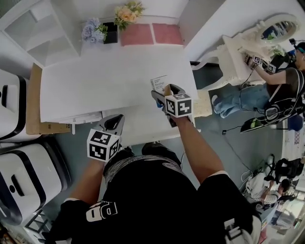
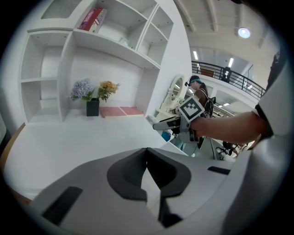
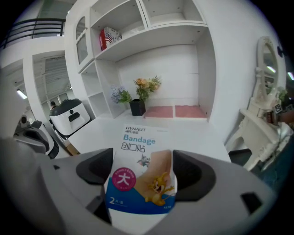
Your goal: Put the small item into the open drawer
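Bandage pkt (image 3: 139,181), white/blue w/ cartoon, upright, clamped in rt tool (image 3: 141,160)

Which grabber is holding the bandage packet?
The right gripper: its jaws clamp the bandage packet. The left gripper is shut, with nothing between its jaws.

**White:** the surface (image 1: 95,81) and the shelves (image 3: 151,27).

**Packet** (image 3: 140,176): white above, a blue band below, a pink disc, and tan and orange cartoon figures.

**Left gripper** (image 2: 147,158) and **right gripper** (image 3: 140,158): grey bodies with black fingers, each bearing a cube (image 1: 178,105) of black-and-white square markers.

**Black pot** (image 1: 111,33): holds lilac flowers (image 1: 93,29) and peach flowers (image 1: 127,13).

**Pink:** two mats (image 1: 152,34).

**Red:** the box (image 3: 109,36) on an upper shelf.
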